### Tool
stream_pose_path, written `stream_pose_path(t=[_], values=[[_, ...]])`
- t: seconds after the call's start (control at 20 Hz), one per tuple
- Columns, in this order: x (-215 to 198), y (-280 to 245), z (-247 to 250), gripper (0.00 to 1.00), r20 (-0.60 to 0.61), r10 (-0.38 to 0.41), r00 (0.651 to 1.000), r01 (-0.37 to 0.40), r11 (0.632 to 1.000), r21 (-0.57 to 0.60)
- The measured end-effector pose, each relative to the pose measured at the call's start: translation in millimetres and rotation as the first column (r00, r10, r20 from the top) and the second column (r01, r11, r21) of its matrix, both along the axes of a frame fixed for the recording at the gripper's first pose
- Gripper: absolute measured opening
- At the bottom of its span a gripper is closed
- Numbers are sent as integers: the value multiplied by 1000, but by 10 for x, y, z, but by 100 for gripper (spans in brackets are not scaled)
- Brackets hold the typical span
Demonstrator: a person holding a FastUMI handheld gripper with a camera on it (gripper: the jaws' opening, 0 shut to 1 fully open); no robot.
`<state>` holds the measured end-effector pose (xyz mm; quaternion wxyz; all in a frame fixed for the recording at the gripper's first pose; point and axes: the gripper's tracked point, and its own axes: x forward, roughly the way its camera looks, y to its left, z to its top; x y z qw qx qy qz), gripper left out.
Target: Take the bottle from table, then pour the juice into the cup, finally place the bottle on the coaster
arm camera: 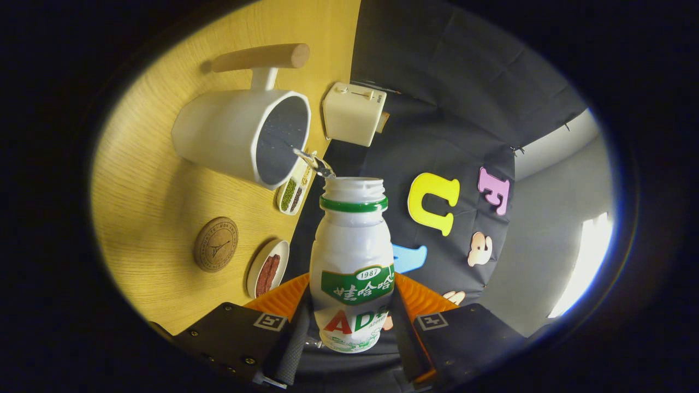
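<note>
My gripper (349, 327) is shut on a white plastic bottle (352, 256) with a green neck ring and a green label; both fingers press its lower body. The view is rolled over, so the bottle is tipped toward the table. Its open mouth (354, 185) sits close to the rim of a white cup (240, 134) with a dark inside and a wooden handle. A thin clear stream (312, 161) runs from the bottle's mouth into the cup. A round wooden coaster (215, 244) lies on the wooden table (147, 180), apart from the cup and nearer my fingers.
A cream box-shaped appliance (354, 112) stands past the cup at the table's edge by the black cloth wall. A small divided dish of beans (295, 191) lies just under the cup's rim. Another small dish (267, 268) with reddish food sits beside the coaster.
</note>
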<state>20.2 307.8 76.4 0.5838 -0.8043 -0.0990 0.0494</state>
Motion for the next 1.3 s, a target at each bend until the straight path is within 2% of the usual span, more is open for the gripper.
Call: stream_pose_path(t=[1.3], values=[[-17, 54, 39, 71, 22, 3, 1000, -1, 996, -95]])
